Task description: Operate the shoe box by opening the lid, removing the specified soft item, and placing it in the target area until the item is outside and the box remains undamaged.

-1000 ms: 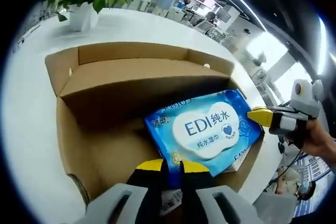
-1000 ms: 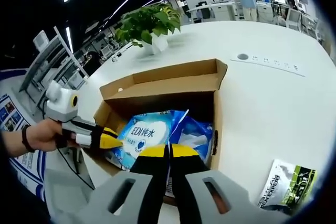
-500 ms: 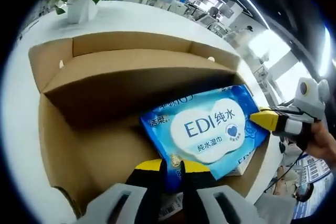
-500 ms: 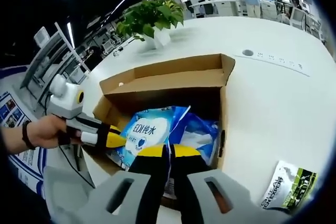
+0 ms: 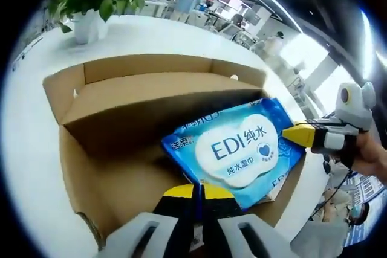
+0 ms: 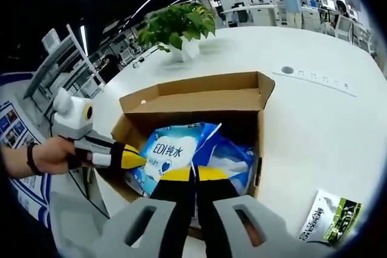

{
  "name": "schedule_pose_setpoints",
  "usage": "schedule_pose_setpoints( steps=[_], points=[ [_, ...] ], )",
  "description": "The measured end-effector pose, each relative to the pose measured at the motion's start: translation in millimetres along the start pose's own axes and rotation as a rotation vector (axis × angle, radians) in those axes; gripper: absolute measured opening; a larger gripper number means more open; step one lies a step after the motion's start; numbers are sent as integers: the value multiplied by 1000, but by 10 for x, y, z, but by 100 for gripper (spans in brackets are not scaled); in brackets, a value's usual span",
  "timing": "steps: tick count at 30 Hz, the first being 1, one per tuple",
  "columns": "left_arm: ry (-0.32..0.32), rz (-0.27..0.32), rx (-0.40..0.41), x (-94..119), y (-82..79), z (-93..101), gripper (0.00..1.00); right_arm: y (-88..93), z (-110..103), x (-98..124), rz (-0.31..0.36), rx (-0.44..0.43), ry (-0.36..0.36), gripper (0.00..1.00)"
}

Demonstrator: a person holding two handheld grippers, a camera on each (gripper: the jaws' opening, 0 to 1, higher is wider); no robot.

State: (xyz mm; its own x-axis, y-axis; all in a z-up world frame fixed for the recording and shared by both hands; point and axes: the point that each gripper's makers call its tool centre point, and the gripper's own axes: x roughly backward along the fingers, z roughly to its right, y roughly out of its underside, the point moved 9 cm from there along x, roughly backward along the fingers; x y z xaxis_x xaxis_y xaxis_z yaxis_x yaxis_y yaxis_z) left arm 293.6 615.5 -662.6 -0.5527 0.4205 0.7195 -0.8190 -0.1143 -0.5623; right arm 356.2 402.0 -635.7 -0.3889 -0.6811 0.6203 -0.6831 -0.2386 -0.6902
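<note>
Both grippers, left [image 5: 198, 190] and right [image 6: 193, 174], clamp a blue wet-wipes pack [image 5: 239, 149] inside the open cardboard box [image 5: 145, 98].

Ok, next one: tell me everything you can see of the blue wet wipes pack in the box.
The wet wipes pack is a soft, glossy blue plastic pouch with a white cloud-shaped label printed "EDI" plus Chinese characters and a small blue heart. It lies tilted inside the open cardboard box, label up, one end raised toward the box edge. The left gripper is shut on its near edge, and the right gripper is shut on the opposite edge. A second blue pack lies beside it in the box.
</note>
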Motion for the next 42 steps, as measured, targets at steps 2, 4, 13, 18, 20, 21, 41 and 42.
schedule_pose_setpoints(
  steps=[2, 4, 13, 18, 20, 21, 41, 42],
  points=[
    [3, 14, 1, 35, -36, 14, 1, -15, 2, 22, 6, -1, -1, 0],
    [3, 25, -9, 66, -73, 42, 1, -32, -7, 53, 16, 0, 1, 0],
    [13, 59, -44, 145, -249, 161, 1, -61, 18, 181, 40, -1, 22, 0],
    [24, 67, -61, 145, -306, 247, 1, -70, 56, 274, 54, -4, 34, 0],
    [29, 71, -65, 141, -321, 283, 1, -69, 68, 314, 59, -6, 39, 0],
    [32, 72, -73, 137, -334, 316, 1, -66, 81, 347, 63, -7, 43, 0],
    [115, 41, -175, -129, -472, 953, 1, 188, 468, 944, 123, -82, 135, 0],
    [120, 39, -182, -146, -476, 986, 1, 203, 487, 975, 126, -86, 140, 0]
  ],
)
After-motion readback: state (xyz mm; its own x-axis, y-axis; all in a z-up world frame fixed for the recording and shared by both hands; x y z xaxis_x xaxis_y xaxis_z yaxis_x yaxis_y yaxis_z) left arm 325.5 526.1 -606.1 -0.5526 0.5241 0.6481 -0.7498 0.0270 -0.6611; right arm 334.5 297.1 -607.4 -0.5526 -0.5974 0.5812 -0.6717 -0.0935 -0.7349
